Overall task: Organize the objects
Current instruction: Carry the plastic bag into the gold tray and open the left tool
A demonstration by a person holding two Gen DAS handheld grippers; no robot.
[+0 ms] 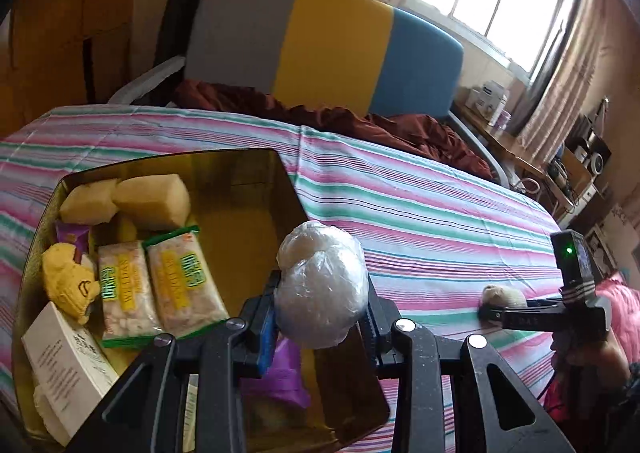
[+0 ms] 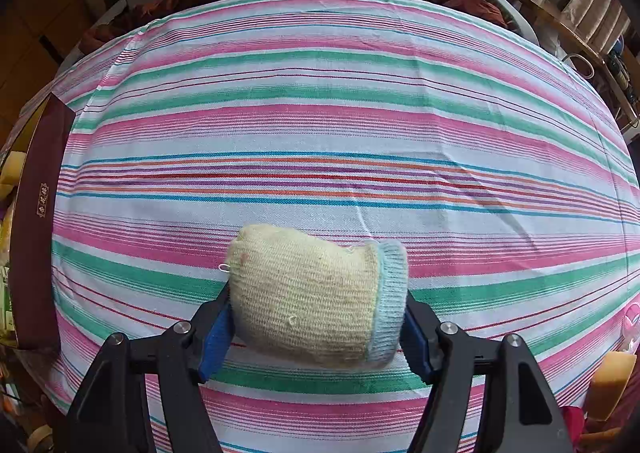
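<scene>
**Two bundles in hand, box is the drop spot**

Left side first: the left gripper is pinched nearly shut on a plastic-wrapped ball, which sits right between the pads and bulges out toward 12 o'clock. The gold box of snacks is at about 9 o'clock from it. I'd carry it over the empty corner before letting go.

The right gripper stands wide, with its pads against both ends of the rolled knit sock on the striped sheet. Squeeze firmly, since it's squishy.
</scene>
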